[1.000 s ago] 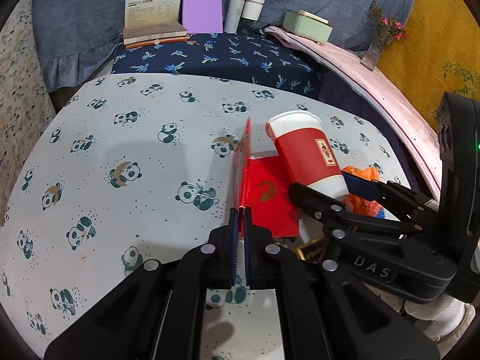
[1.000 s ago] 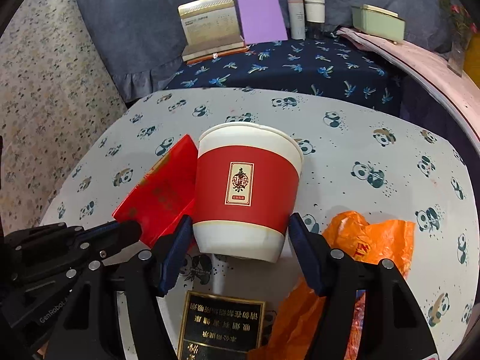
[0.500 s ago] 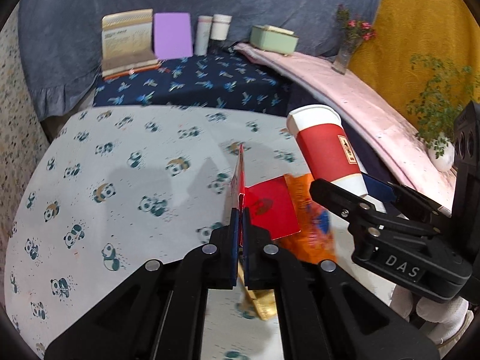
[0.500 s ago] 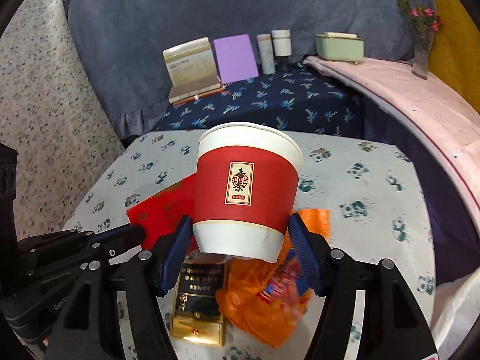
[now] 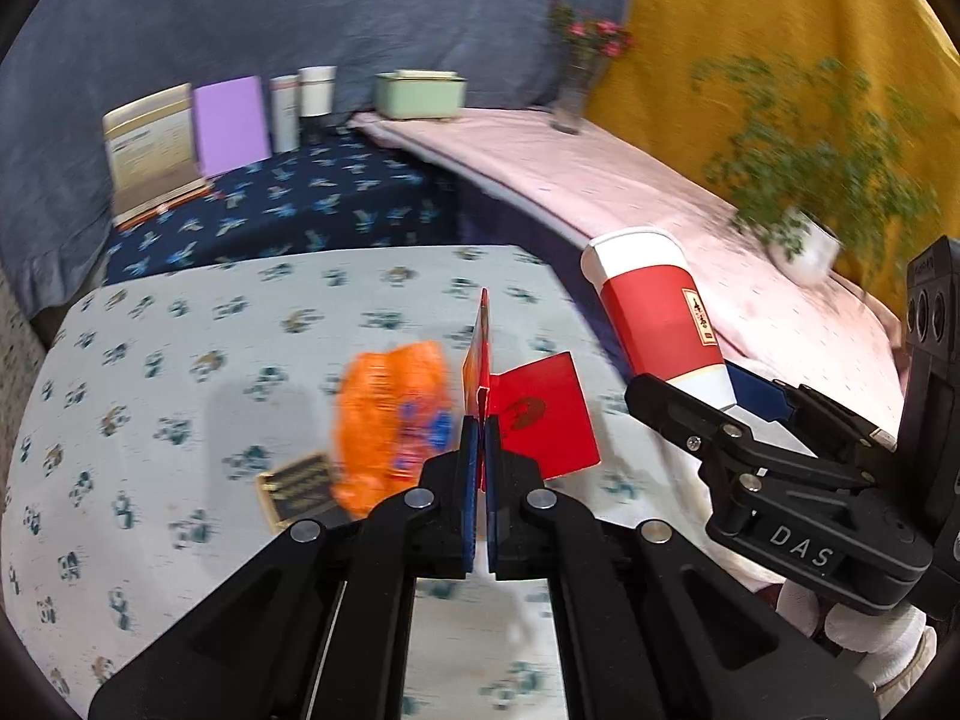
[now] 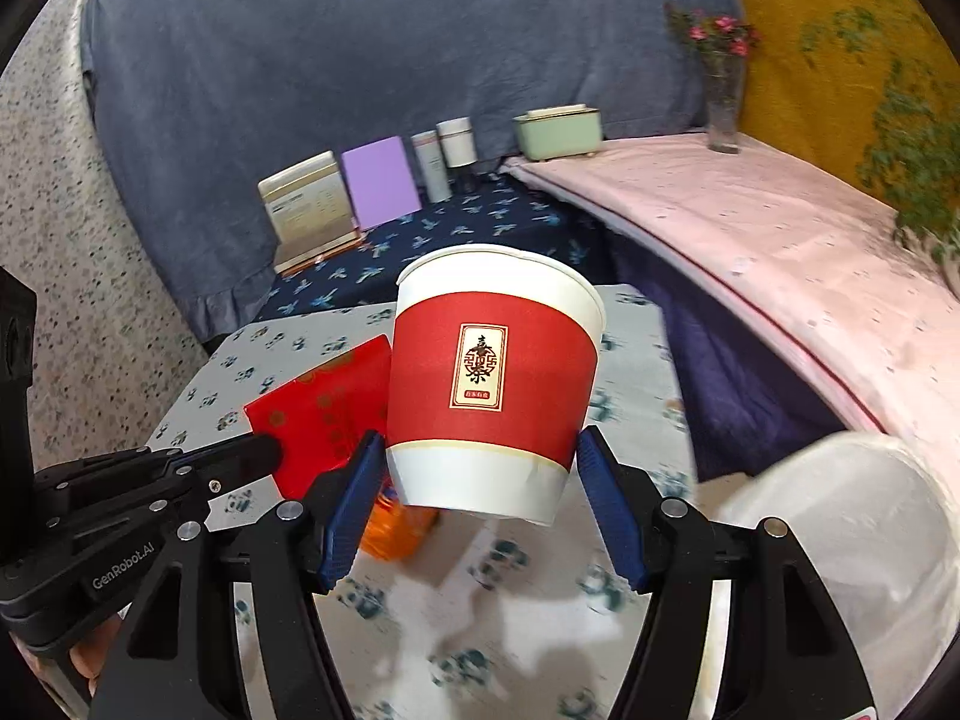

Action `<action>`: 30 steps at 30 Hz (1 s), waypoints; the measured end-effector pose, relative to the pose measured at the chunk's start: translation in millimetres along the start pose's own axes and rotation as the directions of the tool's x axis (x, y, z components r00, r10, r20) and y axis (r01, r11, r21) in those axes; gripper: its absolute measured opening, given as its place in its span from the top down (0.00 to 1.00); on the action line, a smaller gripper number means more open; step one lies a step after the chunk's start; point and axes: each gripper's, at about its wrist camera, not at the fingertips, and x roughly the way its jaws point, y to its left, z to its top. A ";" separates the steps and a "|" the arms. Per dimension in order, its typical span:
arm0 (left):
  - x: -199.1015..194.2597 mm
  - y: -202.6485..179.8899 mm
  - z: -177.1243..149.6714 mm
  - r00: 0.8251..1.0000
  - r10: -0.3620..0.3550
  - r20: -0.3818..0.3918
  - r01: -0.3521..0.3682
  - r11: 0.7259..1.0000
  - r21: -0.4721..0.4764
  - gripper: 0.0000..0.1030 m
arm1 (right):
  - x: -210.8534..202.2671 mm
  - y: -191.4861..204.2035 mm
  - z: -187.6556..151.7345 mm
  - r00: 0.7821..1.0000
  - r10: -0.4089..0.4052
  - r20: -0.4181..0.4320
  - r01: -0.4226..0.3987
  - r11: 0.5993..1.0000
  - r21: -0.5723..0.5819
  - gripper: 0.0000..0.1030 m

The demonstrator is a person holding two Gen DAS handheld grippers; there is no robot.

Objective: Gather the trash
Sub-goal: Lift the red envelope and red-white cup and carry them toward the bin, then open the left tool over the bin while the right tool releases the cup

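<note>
The red-and-white paper cup [image 6: 495, 384] sits clamped between the blue pads of the right gripper [image 6: 480, 498], its white base low between the fingers and its open rim tilted away, up and forward of the claw. In the left wrist view the same cup [image 5: 657, 315] shows off to the right, leaning with its rim toward the upper left, its base in the right gripper [image 5: 735, 399]. The left gripper [image 5: 480, 432] has its jaws pressed together on the folded edge of a red envelope [image 5: 540, 414]; one flap stands up straight ahead of the fingertips, the other spreads to the right of them. From the right wrist view that envelope [image 6: 324, 405] lies just left of the cup, with the left gripper [image 6: 264, 456] reaching in from the lower left.

Below and just left of the left claw, an orange plastic wrapper [image 5: 390, 420] lies on the panda-print tablecloth [image 5: 180, 360], and a small black-and-gold box [image 5: 297, 486] rests beside the wrapper on its left. To the lower right of the right claw is the rim of a white-lined bin [image 6: 852, 540], blurred. Far ahead of both claws stand a purple card [image 6: 379, 180], two cylindrical tins [image 6: 447, 156] and a pale green box [image 6: 558, 132].
</note>
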 end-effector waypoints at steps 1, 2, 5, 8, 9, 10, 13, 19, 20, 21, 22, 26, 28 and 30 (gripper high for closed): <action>0.4 -11.3 -1.0 1.000 -0.014 -0.002 0.014 1.000 0.016 0.99 | -8.2 -8.7 -3.6 1.000 -0.014 0.006 0.014 1.000 0.010 0.39; 1.1 -21.3 -1.7 1.000 -0.025 -0.005 0.025 0.999 0.029 0.99 | -14.4 -15.8 -6.2 1.000 -0.027 0.011 0.027 1.000 0.016 0.39; 3.6 -49.7 -4.0 0.998 -0.060 -0.015 0.060 0.996 0.066 0.99 | -33.5 -40.0 -16.2 0.998 -0.063 0.020 0.062 0.997 0.045 0.39; 7.2 -78.3 -7.4 0.995 -0.095 -0.028 0.097 0.990 0.099 0.99 | -48.8 -62.8 -27.0 0.995 -0.099 0.023 0.096 0.992 0.083 0.39; 8.4 -86.3 -8.9 0.994 -0.108 -0.034 0.111 0.988 0.106 0.99 | -53.2 -69.6 -30.6 0.994 -0.111 0.022 0.108 0.989 0.096 0.39; 10.8 -95.2 -10.2 0.991 -0.124 -0.044 0.128 0.985 0.114 0.99 | -57.2 -77.8 -34.1 0.992 -0.122 0.021 0.119 0.987 0.108 0.39; 16.9 -117.4 -14.2 0.986 -0.154 -0.066 0.161 0.978 0.136 0.98 | -67.7 -101.1 -47.3 0.987 -0.158 0.010 0.155 0.977 0.149 0.39; 28.4 -149.6 -22.0 0.976 -0.193 -0.103 0.208 0.965 0.159 0.98 | -81.1 -135.4 -68.9 0.977 -0.213 -0.006 0.210 0.958 0.197 0.39; 30.9 -153.7 -23.1 0.974 -0.198 -0.110 0.214 0.963 0.162 0.98 | -82.8 -141.1 -72.7 0.976 -0.218 -0.010 0.215 0.954 0.210 0.39; 33.4 -157.8 -24.5 0.973 -0.199 -0.116 0.216 0.962 0.166 0.98 | -84.4 -145.5 -75.5 0.975 -0.221 -0.012 0.218 0.952 0.217 0.39; 35.4 -160.7 -25.8 0.973 -0.199 -0.121 0.218 0.961 0.171 0.98 | -85.3 -149.4 -78.2 0.974 -0.224 -0.014 0.222 0.949 0.223 0.39; 43.2 -173.5 -32.2 0.969 -0.202 -0.143 0.227 0.956 0.186 0.98 | -90.4 -161.6 -87.7 0.972 -0.235 -0.022 0.233 0.941 0.245 0.38; 46.9 -178.2 -34.4 0.967 -0.203 -0.152 0.230 0.954 0.190 0.95 | -92.0 -165.3 -90.6 0.971 -0.239 -0.026 0.238 0.938 0.253 0.38; 48.8 -181.6 -36.4 0.968 -0.197 -0.156 0.226 0.955 0.193 0.94 | -92.7 -167.5 -93.1 0.970 -0.243 -0.028 0.242 0.935 0.258 0.38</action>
